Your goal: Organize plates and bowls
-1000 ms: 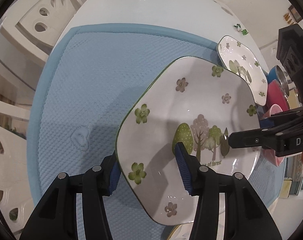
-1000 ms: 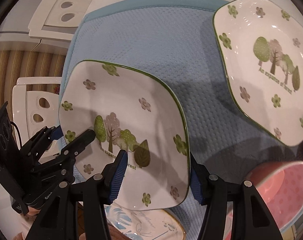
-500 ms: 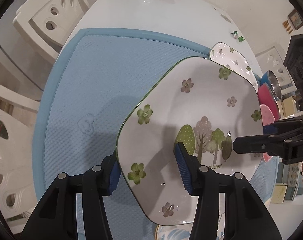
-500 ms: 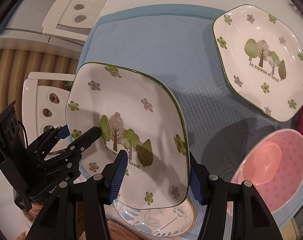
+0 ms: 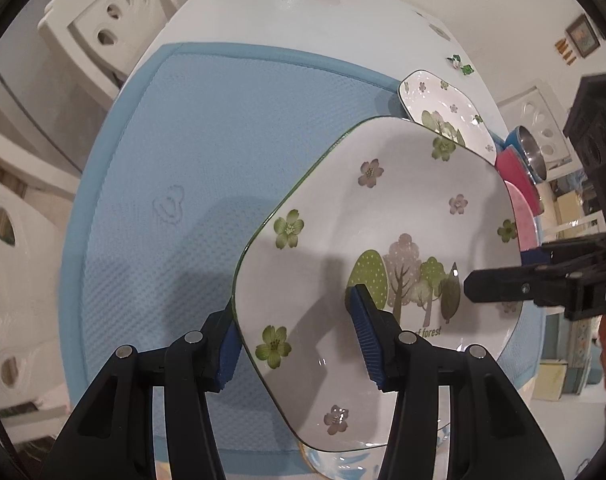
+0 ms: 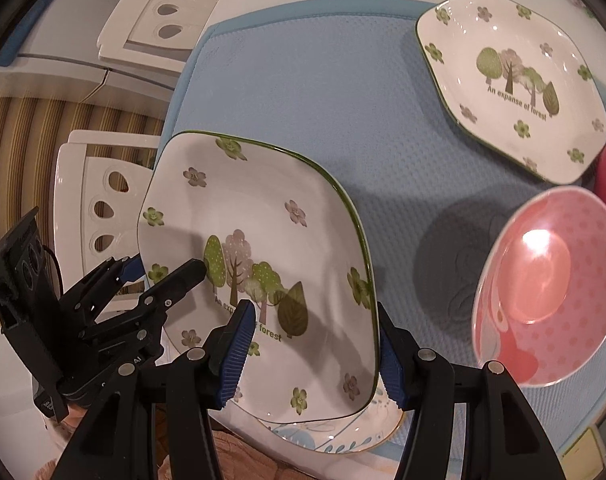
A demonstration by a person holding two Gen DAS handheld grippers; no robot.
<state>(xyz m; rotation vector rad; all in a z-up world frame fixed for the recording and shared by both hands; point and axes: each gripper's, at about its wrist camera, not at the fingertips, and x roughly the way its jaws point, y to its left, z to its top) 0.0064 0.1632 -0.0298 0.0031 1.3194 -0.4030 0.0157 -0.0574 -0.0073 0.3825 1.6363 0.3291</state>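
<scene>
Both claws hold one forest-print plate (image 5: 383, 240) by opposite edges, lifted clear of the blue mat (image 5: 191, 152) on the white worktop (image 5: 303, 12). The left claw (image 5: 293, 332) has one blue pad under the plate's rim and the other on its upper face, so it is clamped on the plate's near-left edge. The right claw (image 6: 309, 344) grips the opposite rim the same way — one pad on the printed face, one outside the green edge. A wide, shallow dish held by a single rim would tip, so I judge the two-sided hold is there to keep it level in the air.

A matching forest-print plate (image 6: 515, 80) lies flat on the far side of the mat, well apart from the lifted one. It is probably the intended base of a stack, since like shapes nest. A pink dotted bowl (image 6: 547, 300) sits near the right claw. A red bowl (image 5: 517, 172) and a blue bowl (image 5: 521, 146) lean together beyond it. Under the lifted plate, at the mat's near edge, the rim of a gold-rimmed plate (image 6: 343, 436) peeks out.
</scene>
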